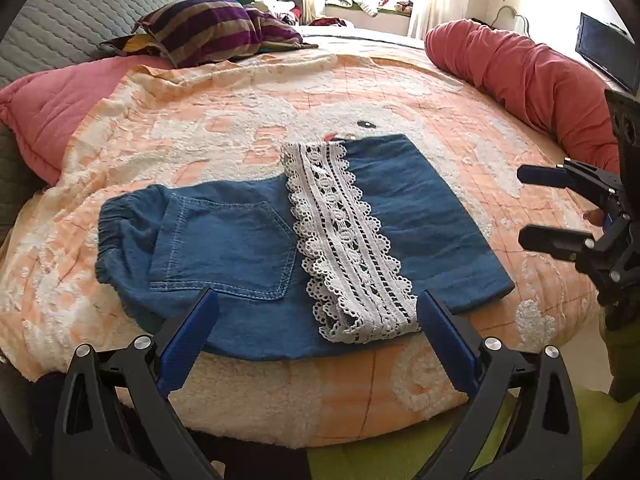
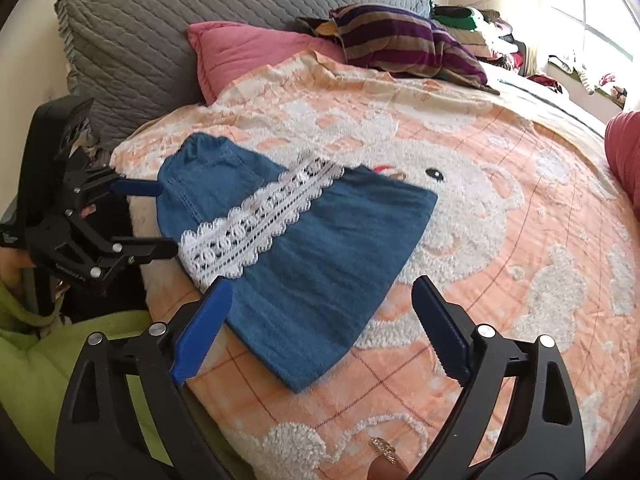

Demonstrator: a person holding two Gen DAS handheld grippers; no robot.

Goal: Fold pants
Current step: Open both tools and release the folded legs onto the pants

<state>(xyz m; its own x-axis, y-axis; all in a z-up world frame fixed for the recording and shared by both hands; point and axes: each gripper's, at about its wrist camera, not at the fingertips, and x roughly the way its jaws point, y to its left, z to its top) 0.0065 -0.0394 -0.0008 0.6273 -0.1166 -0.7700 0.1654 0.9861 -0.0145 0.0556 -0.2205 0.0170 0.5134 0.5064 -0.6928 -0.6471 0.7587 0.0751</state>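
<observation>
The folded denim pants (image 1: pixel 304 240) lie flat and longways across the blanket (image 1: pixel 200 128), waistband left. The left gripper (image 1: pixel 316 320) and right gripper (image 2: pixel 320 320) are both wide open, holding nothing.

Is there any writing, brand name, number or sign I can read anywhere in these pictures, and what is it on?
No text can be read for certain.
In the right wrist view, the left gripper has a small white marking on its black frame, too blurred to read.
The pants, their lace trim and the bed blanket show only patterns, no words.
</observation>
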